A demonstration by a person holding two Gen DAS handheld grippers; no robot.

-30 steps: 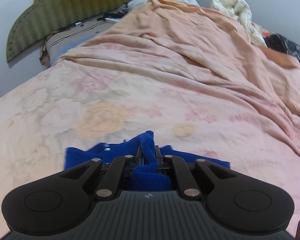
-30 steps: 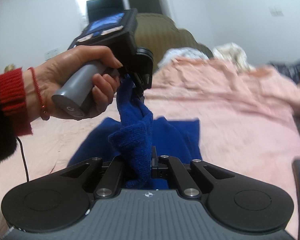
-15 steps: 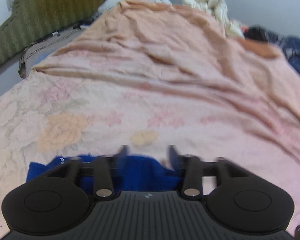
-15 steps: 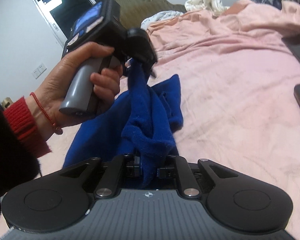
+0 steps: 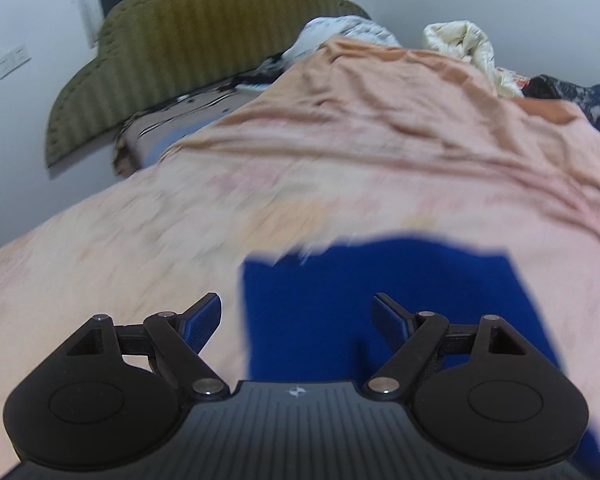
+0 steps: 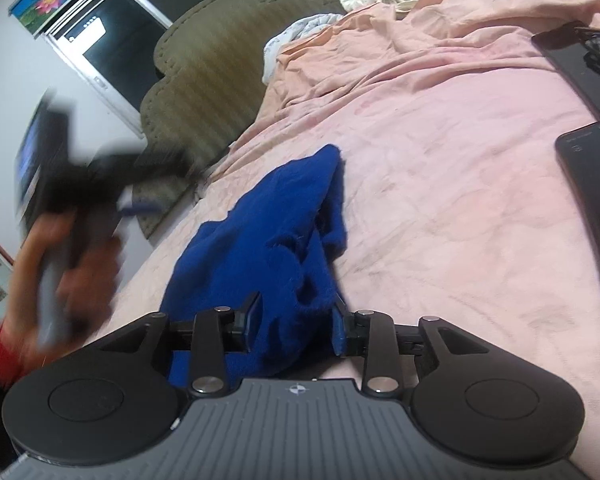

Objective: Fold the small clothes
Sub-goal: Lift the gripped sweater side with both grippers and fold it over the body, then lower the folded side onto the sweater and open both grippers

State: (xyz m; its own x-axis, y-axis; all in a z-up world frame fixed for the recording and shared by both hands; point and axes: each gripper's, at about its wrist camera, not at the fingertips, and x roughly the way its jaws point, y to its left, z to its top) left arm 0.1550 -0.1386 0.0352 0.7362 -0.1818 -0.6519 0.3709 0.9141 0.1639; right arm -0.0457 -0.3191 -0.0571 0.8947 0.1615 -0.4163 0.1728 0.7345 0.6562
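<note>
A small blue knitted garment [image 5: 380, 300] lies on the pink bedspread [image 5: 340, 160]. My left gripper [image 5: 297, 316] is open and empty, held just above the garment's near left part. In the right wrist view the garment [image 6: 268, 240] is bunched in a loose heap. My right gripper [image 6: 296, 320] has its jaws parted wide, with a fold of the blue cloth lying between them. The left gripper [image 6: 140, 204] shows there blurred, off to the left of the garment, held in a hand.
A green padded headboard [image 5: 204, 40] and crumpled bedding [image 5: 460, 44] stand at the far end of the bed. A dark flat device [image 6: 592, 184] and another with glasses [image 6: 572, 60] lie on the bedspread at the right.
Both grippers have opened and let go of the blue garment. The garment has dropped onto the bed. The left gripper has drawn away to the left.
</note>
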